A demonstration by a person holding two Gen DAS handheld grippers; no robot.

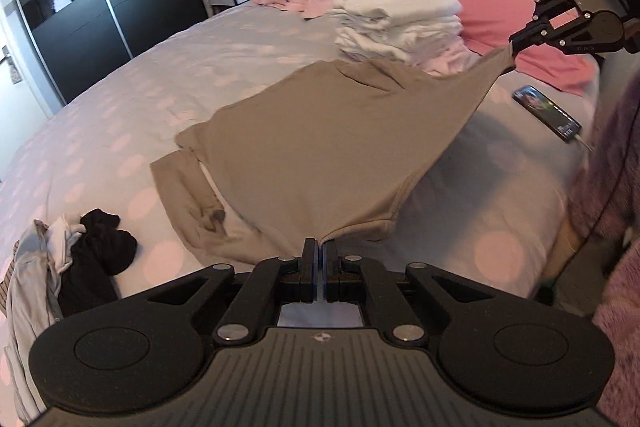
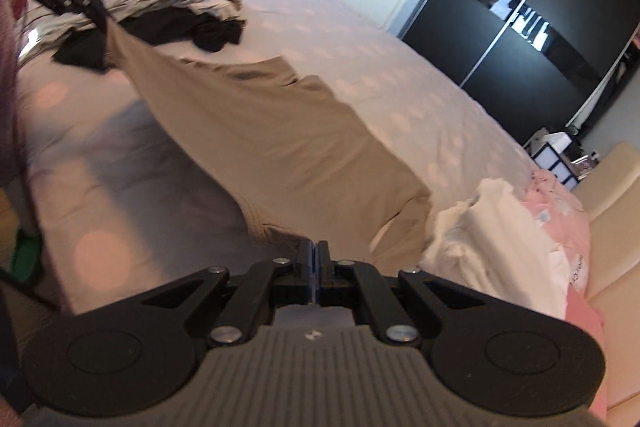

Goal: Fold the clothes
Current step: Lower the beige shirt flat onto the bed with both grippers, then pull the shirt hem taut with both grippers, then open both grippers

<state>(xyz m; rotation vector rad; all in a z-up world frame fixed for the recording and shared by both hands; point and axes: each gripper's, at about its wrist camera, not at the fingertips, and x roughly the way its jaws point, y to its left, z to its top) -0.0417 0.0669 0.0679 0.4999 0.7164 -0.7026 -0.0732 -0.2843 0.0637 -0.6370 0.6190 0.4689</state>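
Item: tan long-sleeved top (image 1: 304, 143), spread over a bed (image 1: 120, 99) with a pale spotted cover; far part resting on the cover, near hem lifted clear of it.

Left gripper (image 1: 319, 247): jaws pressed together, pinching one corner of the near hem.

Right gripper (image 2: 314, 247): jaws pressed together, pinching the other hem corner; the hem is drawn taut between the two.

Sleeve (image 1: 188, 195): one sleeve lies loose and rumpled on the left, partly doubled on itself.

Also present: a stack of folded white laundry (image 1: 396, 23) far, just beyond the collar; a dark and pale unfolded heap (image 1: 80, 259) near left; a phone (image 1: 546, 113) on the right, close to the stretched cloth.

Step judged in hand: the top is being laid flat for folding.

Handling notes: both corners are best lowered together and kept level, with tension held so that the body settles without creases. The loose sleeve should be straightened before any fold. The phone and the white stack are to be kept clear of the cloth.
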